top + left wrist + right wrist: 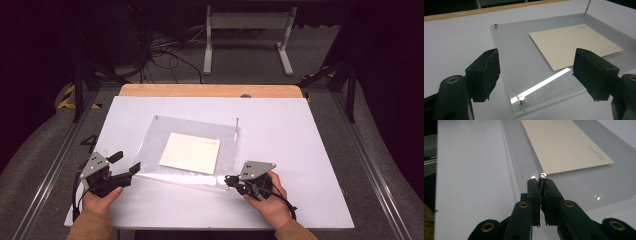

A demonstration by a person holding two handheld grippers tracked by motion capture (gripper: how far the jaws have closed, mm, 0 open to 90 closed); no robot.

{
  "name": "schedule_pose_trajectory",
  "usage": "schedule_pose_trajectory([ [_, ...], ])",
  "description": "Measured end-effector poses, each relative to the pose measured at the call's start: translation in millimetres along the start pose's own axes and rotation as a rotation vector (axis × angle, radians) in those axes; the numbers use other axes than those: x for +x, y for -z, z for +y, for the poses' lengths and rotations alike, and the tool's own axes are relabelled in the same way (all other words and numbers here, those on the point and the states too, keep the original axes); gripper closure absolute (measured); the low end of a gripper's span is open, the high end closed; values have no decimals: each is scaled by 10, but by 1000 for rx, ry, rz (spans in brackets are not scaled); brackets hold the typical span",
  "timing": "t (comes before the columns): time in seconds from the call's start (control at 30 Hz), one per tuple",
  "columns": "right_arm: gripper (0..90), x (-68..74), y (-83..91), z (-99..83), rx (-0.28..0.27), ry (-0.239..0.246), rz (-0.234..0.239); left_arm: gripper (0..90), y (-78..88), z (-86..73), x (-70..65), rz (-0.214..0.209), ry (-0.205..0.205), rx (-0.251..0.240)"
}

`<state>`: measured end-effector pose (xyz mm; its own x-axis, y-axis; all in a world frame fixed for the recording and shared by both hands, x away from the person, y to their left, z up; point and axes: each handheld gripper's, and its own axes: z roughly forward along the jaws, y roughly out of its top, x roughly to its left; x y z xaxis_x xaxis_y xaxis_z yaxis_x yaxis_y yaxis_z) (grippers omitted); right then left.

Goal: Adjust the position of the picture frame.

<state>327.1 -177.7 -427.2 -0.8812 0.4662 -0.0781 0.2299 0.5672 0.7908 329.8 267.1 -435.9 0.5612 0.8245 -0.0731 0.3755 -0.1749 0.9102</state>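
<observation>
Jaws of the right gripper (541,185) are pressed together on a small silver screw (542,175) that stands at the near right corner of a clear rectangular acrylic sheet (150,145); the screw's head shows just past the jaw tips in the right gripper view. Jaws of the left gripper (535,72) stand spread wide with nothing between them, just beside the sheet's near left corner, where a short silver stud (521,100) rises from the acrylic. The sheet lies flat near the middle of the white table (280,130), and a cream rectangular card (190,152) lies at the sheet's centre. A second short stud (496,26) marks the far left corner, and a thin upright metal pin (237,128) stands at the far right corner. Each gripper is held by a hand at the table's near edge.
</observation>
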Motion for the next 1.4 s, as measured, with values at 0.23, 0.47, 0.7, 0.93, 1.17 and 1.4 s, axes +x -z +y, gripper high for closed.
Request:
schedule_pose_trajectory([
  [0.23, 845, -306, 122, -107, -3, -66, -94, 240, -19, -6, -8, 22, -6, 23],
  [0.47, 845, -587, 129, -206, -9, -133, -179, 290, -50, -15, -28, 19, -25, 46],
  [0.7, 844, -722, 117, -290, -20, -185, -229, 315, -83, -15, -79, 8, -51, 72],
  [0.93, 714, -717, 164, -306, -45, -209, -229, 356, -130, 11, -156, -17, -87, 94],
  [1.17, 639, -706, 392, -372, -103, -238, -243, 477, -211, 53, -250, -69, -140, 169],
  [1.4, 633, -719, 542, -461, -131, -278, -256, 578, -425, 77, -338, -101, -169, 293],
])
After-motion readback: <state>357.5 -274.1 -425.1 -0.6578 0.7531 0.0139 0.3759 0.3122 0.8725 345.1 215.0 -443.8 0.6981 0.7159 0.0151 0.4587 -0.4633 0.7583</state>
